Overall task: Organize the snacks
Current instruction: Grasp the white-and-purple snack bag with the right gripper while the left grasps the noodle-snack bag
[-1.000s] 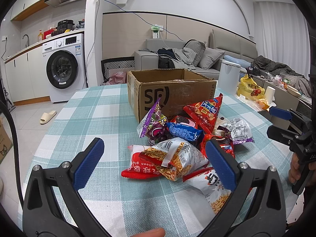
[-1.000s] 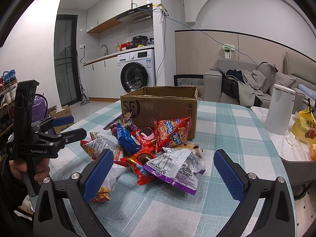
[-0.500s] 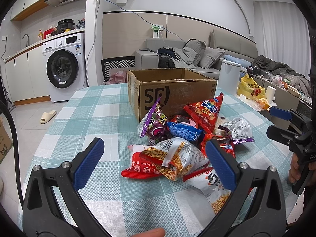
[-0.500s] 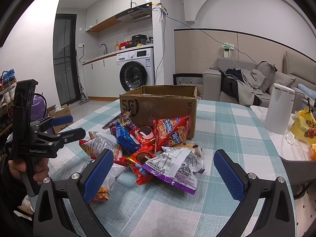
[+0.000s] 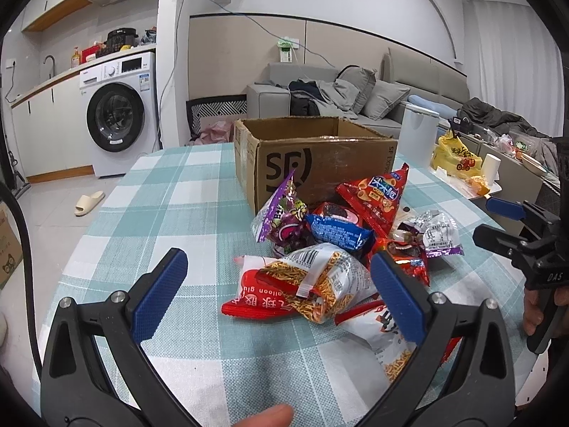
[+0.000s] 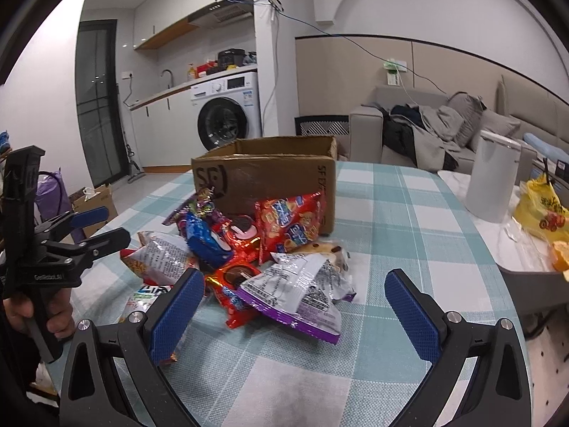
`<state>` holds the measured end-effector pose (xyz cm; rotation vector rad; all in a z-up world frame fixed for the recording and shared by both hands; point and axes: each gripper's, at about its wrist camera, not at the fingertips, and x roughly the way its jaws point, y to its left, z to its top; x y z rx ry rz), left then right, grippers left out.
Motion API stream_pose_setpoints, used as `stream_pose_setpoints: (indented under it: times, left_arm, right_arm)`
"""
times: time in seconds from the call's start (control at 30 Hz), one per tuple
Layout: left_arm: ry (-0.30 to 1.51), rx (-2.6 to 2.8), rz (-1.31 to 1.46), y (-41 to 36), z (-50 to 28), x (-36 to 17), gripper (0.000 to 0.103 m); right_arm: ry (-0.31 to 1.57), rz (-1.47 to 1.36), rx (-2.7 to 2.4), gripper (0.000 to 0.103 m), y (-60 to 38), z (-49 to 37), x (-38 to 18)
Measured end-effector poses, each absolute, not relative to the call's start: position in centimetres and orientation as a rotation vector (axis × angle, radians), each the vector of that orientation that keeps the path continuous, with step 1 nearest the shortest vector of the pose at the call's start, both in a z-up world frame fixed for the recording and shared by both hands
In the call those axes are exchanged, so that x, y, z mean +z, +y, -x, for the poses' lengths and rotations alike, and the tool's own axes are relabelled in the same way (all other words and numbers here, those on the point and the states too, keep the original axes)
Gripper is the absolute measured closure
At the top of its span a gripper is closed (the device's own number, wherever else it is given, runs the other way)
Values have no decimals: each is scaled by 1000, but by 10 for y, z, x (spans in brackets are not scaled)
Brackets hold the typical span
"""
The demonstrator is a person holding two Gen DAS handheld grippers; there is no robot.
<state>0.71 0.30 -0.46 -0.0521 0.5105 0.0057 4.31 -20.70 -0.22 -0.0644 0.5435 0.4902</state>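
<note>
- Comparing with a second ago: almost nothing has changed. Both grippers sit where they were and the pile looks undisturbed; the right wrist view has only crept slightly.
- My left gripper (image 5: 279, 293) is spread wide, holding nothing. It hovers low over the checked tablecloth (image 5: 170, 213) on the near side of the snack pile.
- My right gripper (image 6: 293, 311) is also spread wide and empty, facing the pile from the other side. A silver-and-purple packet (image 6: 295, 293) lies between its pads.
- Snack positions: all in one heap on the tablecloth, just in front of the cardboard box (image 5: 313, 158). None visible inside it from these angles.
- Nearest my left gripper: a noodle-snack bag (image 5: 320, 284) lying over a flat red packet (image 5: 256, 299).
- Further back: a blue cookie pack (image 5: 338, 233), a purple bag (image 5: 284, 217) and a red cracker bag (image 5: 377, 195) leaning on the box front.
- The box stands upright with its top open, touching the back of the heap.
- My read: task not started, no packet gripped or moved. This is the pause before the first pick.
- Likely first move: close on the noodle-snack bag with the left, or on the silver-and-purple packet with the right, then lift it over the box rim.
- Risk: bags overlap, so a grab may drag a neighbour along; the slick film could slip in the pads.
</note>
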Motion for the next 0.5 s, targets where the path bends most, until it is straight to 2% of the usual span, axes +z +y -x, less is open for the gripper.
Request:
stream_pose_setpoints:
  times: [0.5]
  left_arm:
    - [620, -16, 76, 3, -31, -16, 1]
  right_arm:
    - [737, -54, 420, 0, -222, -77, -21]
